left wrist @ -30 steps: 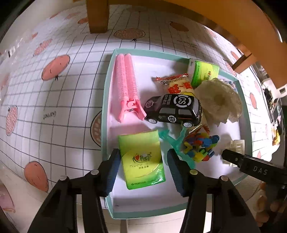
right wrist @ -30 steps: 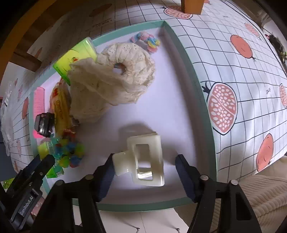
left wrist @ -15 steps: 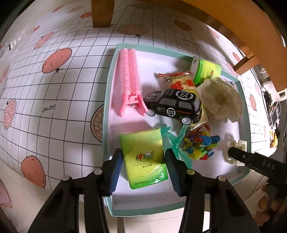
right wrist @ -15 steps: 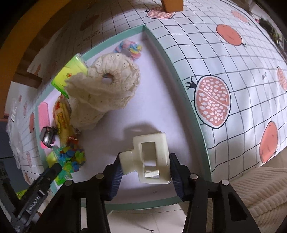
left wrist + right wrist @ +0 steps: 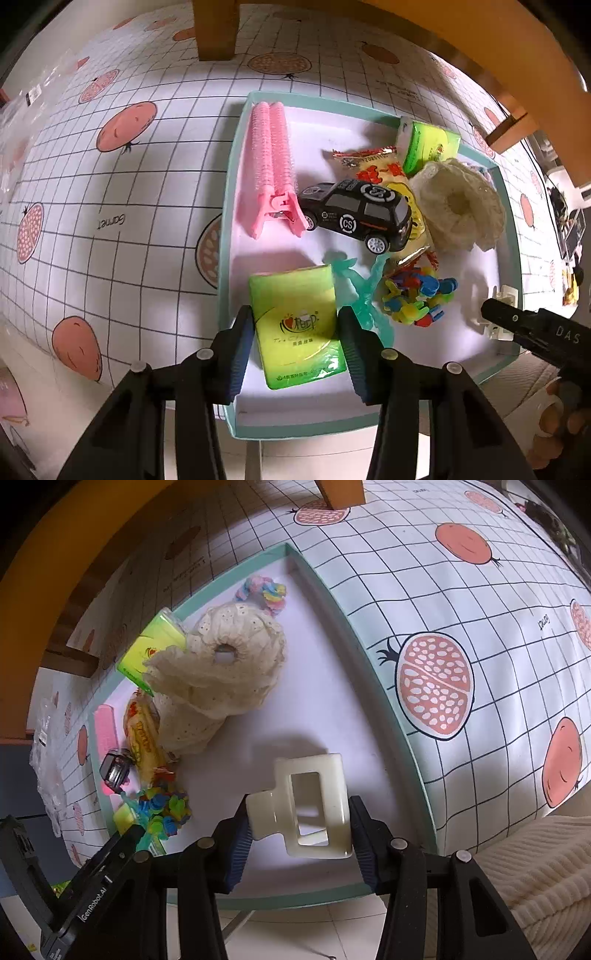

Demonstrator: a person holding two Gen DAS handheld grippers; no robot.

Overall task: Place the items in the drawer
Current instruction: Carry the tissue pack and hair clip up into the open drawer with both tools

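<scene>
A teal-rimmed drawer lies open on a fruit-print mat. In the left wrist view my left gripper points down at the drawer's near left. Its jaws are closing, and both pads touch the sides of a green tissue pack. In the right wrist view my right gripper is shut on a cream hair claw clip above the drawer's white floor, near the right wall. The left wrist view shows the right gripper's black finger at the clip.
The drawer also holds a pink roller clip, a black toy car, a snack bag, a second green pack, a lace scrunchie and coloured plastic bits. A wooden leg stands behind it. A hand shows at lower right.
The right gripper's fingers have closed from either side onto the claw clip, and it has shifted and rolled a little. The left gripper's jaws have narrowed onto the tissue pack.
</scene>
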